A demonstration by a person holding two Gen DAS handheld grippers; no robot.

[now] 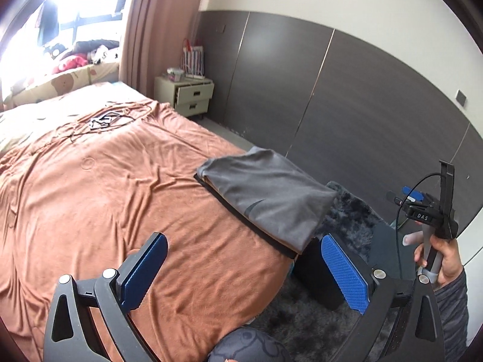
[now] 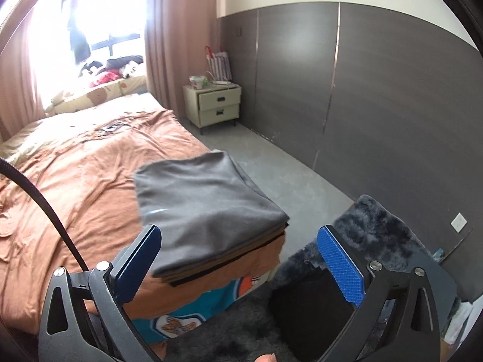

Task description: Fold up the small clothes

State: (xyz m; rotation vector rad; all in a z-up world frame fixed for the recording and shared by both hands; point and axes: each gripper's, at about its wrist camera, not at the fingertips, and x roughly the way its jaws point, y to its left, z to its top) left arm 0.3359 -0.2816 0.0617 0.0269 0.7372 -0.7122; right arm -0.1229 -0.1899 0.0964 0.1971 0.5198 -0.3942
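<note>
A folded grey garment (image 1: 265,193) (image 2: 208,202) lies on top of a small stack at the near right corner of the bed, with a tan and a black folded piece (image 2: 229,267) under it. My left gripper (image 1: 244,241) hangs open above the orange bedspread (image 1: 120,187), just short of the stack, with nothing between its blue pads (image 1: 344,271). My right gripper (image 2: 238,230) is open too, held above the stack's near edge without touching it. In the left wrist view a hand (image 1: 440,253) holds the right gripper's handle at the far right.
A cream nightstand (image 2: 215,105) with a striped bag (image 2: 219,63) stands by the dark wall panels. A dark shaggy rug (image 2: 371,226) and a black box (image 2: 308,298) lie on the floor beside the bed. A black tangle of straps (image 1: 101,120) rests far up the bedspread.
</note>
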